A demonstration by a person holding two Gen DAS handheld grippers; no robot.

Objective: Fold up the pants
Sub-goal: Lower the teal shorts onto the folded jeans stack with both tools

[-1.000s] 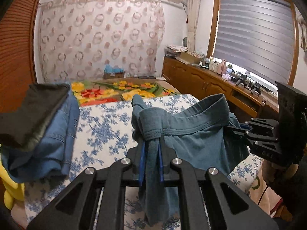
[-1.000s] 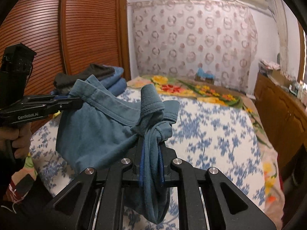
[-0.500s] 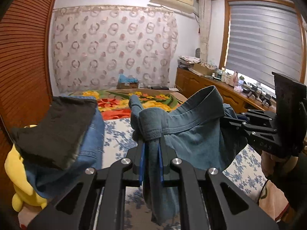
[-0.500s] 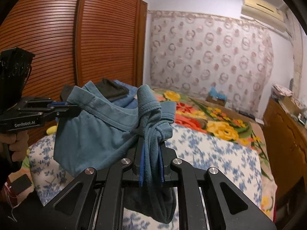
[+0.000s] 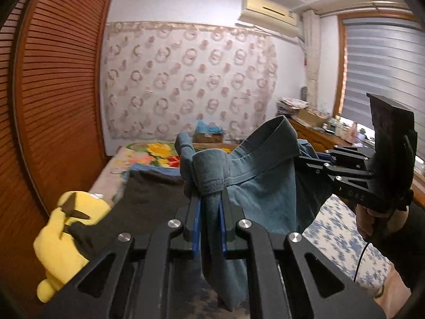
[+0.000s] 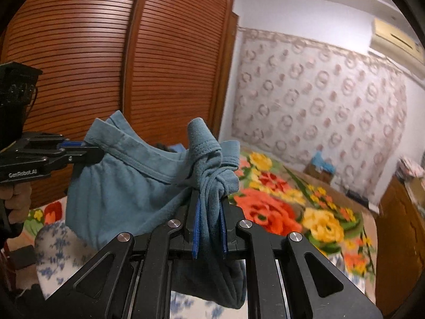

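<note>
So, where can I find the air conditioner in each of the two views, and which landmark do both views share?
Left wrist view: the air conditioner is high on the wall, upper right of centre, left of the window blind.
Right wrist view: it is at the upper right edge, partly cut off.
Shared landmark: the ring-patterned curtain below it; the teal pants also show in both.

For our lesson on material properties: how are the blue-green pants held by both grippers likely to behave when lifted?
Probably floppy: the pants sag between the left gripper and right gripper. Likely light, since small pinches of waistband hold them up. The bunched fabric seems unlikely to slip.
</note>
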